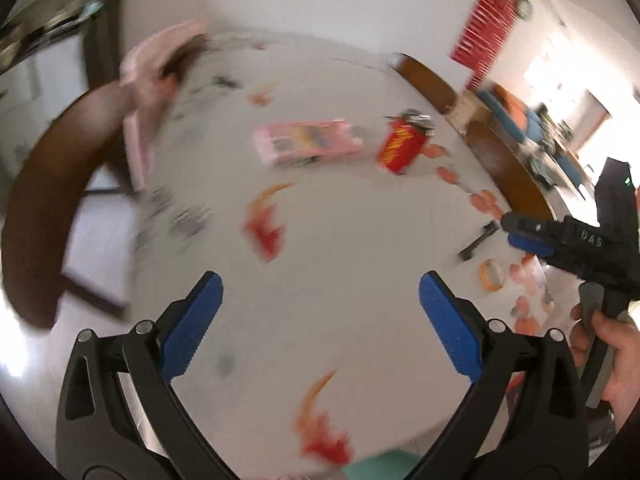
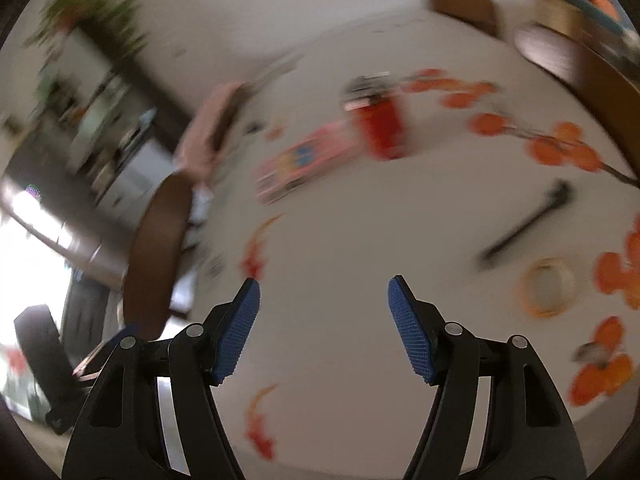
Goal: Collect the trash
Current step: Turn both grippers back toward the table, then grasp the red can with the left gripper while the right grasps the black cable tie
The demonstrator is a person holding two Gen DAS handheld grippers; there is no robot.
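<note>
Table (image 1: 360,320) is the ref: big round white top w/ printed orange/red flower pattern, wood chairs (image 1: 36,216) around the rim, one w/ pink cloth (image 1: 148,92) draped over its back.

Trash sits past table centre, far side from both tools: pink flat box (image 1: 304,142) lying on its face, red carton (image 1: 400,148) just beside it, looks tipped/crushed, silvery bit at its top. Prob left where someone dropped them, so reachable from above.

Nearer the edge on the right-hand side: black stick-like thing (image 2: 528,226), tape roll (image 2: 546,286) close by. Trash or not, can't tell.

Left gripper (image 1: 320,320): jaws spread wide, nothing btwn, angled down over bare table. Right gripper (image 2: 324,328): jaws apart, also empty, seen from the left cam held in a hand (image 1: 612,344). Both look staged for a grab, nothing collected yet imo. Frames blurry.
</note>
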